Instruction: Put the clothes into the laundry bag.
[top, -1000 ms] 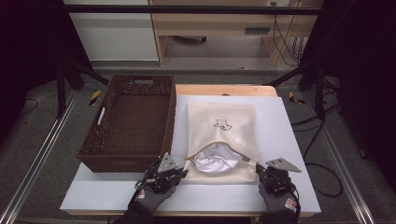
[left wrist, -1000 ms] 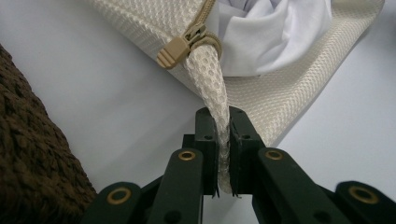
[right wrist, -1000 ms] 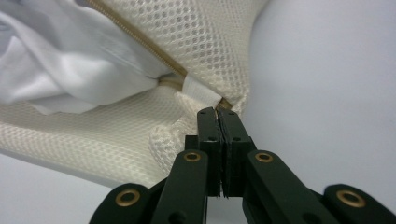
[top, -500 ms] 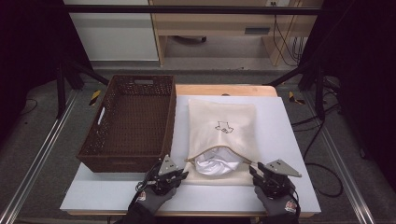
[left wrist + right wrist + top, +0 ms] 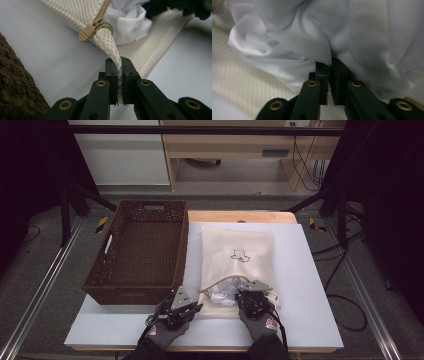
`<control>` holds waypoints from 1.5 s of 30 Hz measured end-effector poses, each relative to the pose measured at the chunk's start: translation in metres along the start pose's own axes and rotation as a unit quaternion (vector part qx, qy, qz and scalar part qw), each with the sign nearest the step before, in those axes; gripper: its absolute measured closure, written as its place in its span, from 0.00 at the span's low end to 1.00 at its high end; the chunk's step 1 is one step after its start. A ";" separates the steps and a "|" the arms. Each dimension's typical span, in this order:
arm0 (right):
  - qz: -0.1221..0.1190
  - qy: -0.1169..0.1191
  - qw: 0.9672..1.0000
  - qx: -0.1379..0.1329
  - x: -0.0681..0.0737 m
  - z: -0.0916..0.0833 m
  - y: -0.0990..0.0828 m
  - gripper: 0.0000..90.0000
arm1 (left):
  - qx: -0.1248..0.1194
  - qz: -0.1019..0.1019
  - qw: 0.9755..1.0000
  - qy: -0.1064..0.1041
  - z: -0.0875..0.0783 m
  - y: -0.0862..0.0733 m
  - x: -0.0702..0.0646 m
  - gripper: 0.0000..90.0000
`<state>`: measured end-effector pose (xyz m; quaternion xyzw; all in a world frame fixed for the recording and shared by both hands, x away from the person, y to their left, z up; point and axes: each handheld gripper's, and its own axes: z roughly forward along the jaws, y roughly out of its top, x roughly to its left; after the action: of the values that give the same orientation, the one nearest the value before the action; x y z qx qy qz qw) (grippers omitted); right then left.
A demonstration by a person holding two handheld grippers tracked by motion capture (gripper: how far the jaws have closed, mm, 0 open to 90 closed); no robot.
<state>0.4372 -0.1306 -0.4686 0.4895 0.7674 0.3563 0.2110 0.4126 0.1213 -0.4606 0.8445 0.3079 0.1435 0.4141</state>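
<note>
My left hand-held gripper [image 5: 119, 75] is clamped on the mesh laundry bag's [image 5: 239, 251] near left corner beside the zipper; my right hand-held gripper [image 5: 329, 75], jaws just closing, pinches the white garment [image 5: 294, 37] at the bag's mouth. Both look light and floppy, likely slippery, so I'd grip a bunched fold. Far left sits the wicker basket [image 5: 140, 251] on the counter [image 5: 310, 310].

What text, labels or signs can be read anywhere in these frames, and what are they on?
No words or numbers can be read.
Mesh laundry bag: a small dark printed figure, a drawing with no letters that can be made out.
Right glove: a small red patch, too small to read.
Zipper pull: no lettering visible.
Wicker basket: no label visible.
</note>
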 end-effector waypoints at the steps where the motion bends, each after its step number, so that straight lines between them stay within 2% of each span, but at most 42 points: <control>1: 0.008 -0.006 1.000 -0.001 0.001 0.003 0.003 0.97 | 0.001 0.000 1.000 -0.003 -0.001 0.000 0.000 0.94; 4: 0.006 -0.053 0.998 -0.014 0.003 0.017 0.015 0.98 | 0.000 -0.003 1.000 -0.008 -0.002 0.000 0.002 0.95; 8: 0.020 -0.092 0.995 -0.031 -0.003 0.032 0.026 0.97 | 0.007 0.000 1.000 -0.014 -0.002 -0.001 0.004 0.94; 9: 0.026 -0.094 0.995 -0.031 -0.005 0.035 0.026 0.96 | 0.007 0.000 1.000 -0.014 -0.001 -0.001 0.004 0.94; 11: 0.024 -0.084 0.996 -0.033 -0.007 0.037 0.024 0.92 | 0.006 0.000 1.000 -0.013 0.001 -0.003 0.003 0.94; 13: 0.015 -0.068 0.997 -0.036 -0.007 0.031 0.022 0.85 | 0.006 0.000 1.000 -0.011 0.002 -0.003 0.004 0.92; 18: 0.015 -0.011 0.997 -0.075 -0.006 0.000 0.015 0.71 | -0.013 -0.012 1.000 -0.005 0.002 0.000 0.005 0.70; 21: 0.002 0.008 0.996 -0.092 -0.002 -0.015 0.013 0.66 | -0.014 -0.018 1.000 -0.007 0.004 0.001 0.006 0.66; 24: -0.003 0.020 0.993 -0.116 0.001 -0.031 0.017 0.64 | -0.010 -0.026 1.000 -0.010 0.007 0.001 0.007 0.69; 27: -0.003 0.025 0.990 -0.136 0.005 -0.038 0.026 0.64 | -0.002 -0.026 1.000 -0.013 0.009 0.001 0.007 0.80; 29: 0.005 0.019 0.990 -0.137 0.007 -0.033 0.035 0.67 | 0.000 -0.026 1.000 -0.013 0.010 0.001 0.006 0.87; 31: 0.009 0.004 0.990 -0.138 0.009 -0.026 0.042 0.73 | 0.003 -0.021 1.000 -0.012 0.009 0.001 0.005 0.91; 34: 0.016 -0.040 0.991 -0.128 0.009 -0.011 0.051 0.93 | 0.004 -0.021 1.000 -0.012 0.008 0.001 0.006 0.93; 36: 0.020 -0.053 0.990 -0.127 0.007 -0.004 0.053 0.99 | 0.005 -0.020 1.000 -0.012 0.006 0.001 0.006 0.93; 42: 0.043 -0.080 0.991 -0.102 -0.003 0.022 0.053 1.00 | 0.007 -0.012 1.000 -0.011 0.003 0.001 0.004 0.94; 45: 0.051 -0.096 0.988 -0.109 -0.011 0.033 0.054 0.99 | 0.012 -0.006 1.000 -0.008 0.004 -0.002 0.004 0.94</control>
<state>0.4965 -0.1146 -0.4503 0.5340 0.6741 0.3997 0.3173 0.4166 0.1222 -0.4648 0.8486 0.3108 0.1307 0.4077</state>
